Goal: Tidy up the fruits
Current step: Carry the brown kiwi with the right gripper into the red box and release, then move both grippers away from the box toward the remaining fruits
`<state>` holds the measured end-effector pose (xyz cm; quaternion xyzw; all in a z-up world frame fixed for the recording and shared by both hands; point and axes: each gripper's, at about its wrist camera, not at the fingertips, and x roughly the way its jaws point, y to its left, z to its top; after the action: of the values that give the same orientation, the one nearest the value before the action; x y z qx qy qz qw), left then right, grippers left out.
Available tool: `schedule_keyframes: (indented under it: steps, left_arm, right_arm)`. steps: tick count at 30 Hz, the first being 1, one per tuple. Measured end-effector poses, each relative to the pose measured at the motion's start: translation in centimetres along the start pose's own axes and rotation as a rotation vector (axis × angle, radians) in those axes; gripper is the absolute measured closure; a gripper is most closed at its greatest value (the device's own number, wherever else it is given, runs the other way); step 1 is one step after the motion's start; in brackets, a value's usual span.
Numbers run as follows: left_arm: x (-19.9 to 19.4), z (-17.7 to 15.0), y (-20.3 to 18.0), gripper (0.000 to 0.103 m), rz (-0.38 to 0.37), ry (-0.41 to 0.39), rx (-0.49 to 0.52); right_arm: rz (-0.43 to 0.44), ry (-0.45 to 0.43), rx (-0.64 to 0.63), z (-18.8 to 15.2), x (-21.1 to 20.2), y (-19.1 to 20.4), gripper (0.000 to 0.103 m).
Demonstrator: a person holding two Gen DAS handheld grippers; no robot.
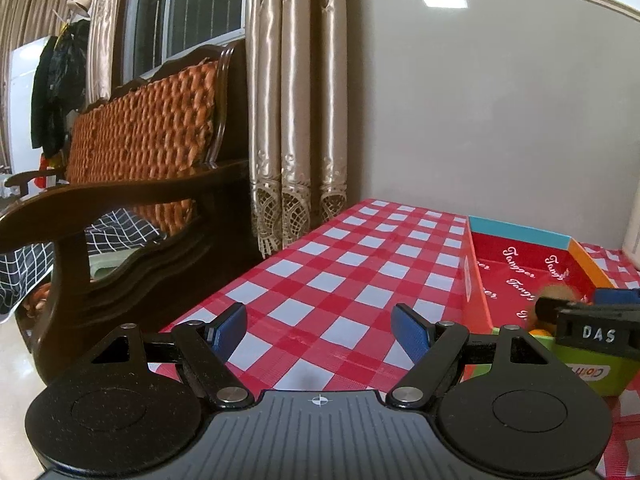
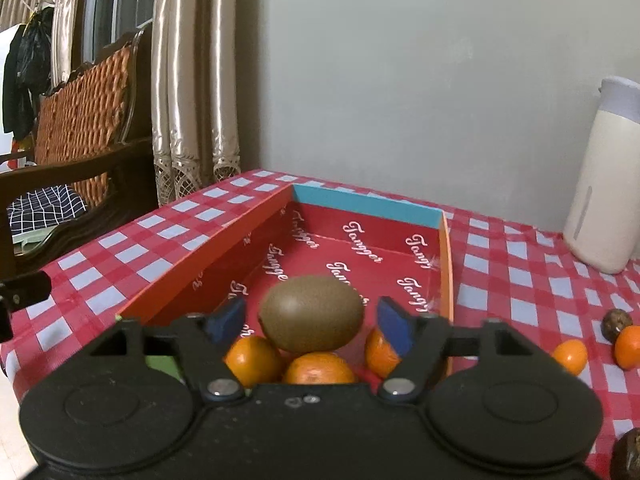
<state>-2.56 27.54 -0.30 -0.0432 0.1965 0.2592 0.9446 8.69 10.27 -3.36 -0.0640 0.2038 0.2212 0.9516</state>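
A brown kiwi [image 2: 312,314] lies between the blue pads of my right gripper [image 2: 312,322], with a small gap on each side, so the jaws stand open around it. It sits over three oranges [image 2: 254,360] at the near end of the red cardboard box [image 2: 360,256]; I cannot tell whether it rests on them. My left gripper [image 1: 320,322] hangs open over bare tablecloth to the left of the box [image 1: 520,264], with nothing between its fingers. In the left wrist view the right gripper [image 1: 592,320] shows at the right edge, with the kiwi [image 1: 556,294] blurred behind it.
On the checked tablecloth [image 2: 520,280] right of the box lie two oranges [image 2: 568,356] and two brown fruits [image 2: 616,322]. A white bottle [image 2: 600,200] stands at the back right. A wooden sofa [image 1: 140,140] and curtains [image 1: 296,100] flank the table's left edge.
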Motion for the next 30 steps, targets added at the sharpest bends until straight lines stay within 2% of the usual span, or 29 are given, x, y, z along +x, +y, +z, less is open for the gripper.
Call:
schedule_keyframes:
  steps: [10, 14, 18, 23, 30]
  left_arm:
    - [-0.5, 0.3, -1.7, 0.024, -0.036, -0.011, 0.003]
    - [-0.8, 0.5, -3.3, 0.024, -0.061, -0.019, 0.025]
    - [-1.0, 0.7, -4.6, 0.024, -0.083, -0.022, 0.026]
    - [-1.6, 0.8, -6.4, 0.024, -0.112, -0.029, 0.044]
    - [-2.4, 0.8, -8.7, 0.024, -0.147, -0.033, 0.059]
  right_arm:
    - [-0.096, -0.039, 0.054, 0.0, -1.4, -3.2, 0.033]
    - [-0.138, -0.060, 0.095, -0.1, -2.9, -5.9, 0.033]
    - [-0.181, -0.008, 0.085, -0.7, -3.3, -8.1, 0.033]
    - [-0.191, 0.063, 0.038, -1.8, -3.5, -8.7, 0.033]
    - [-0.144, 0.107, 0.012, -2.7, -4.3, -8.6, 0.033]
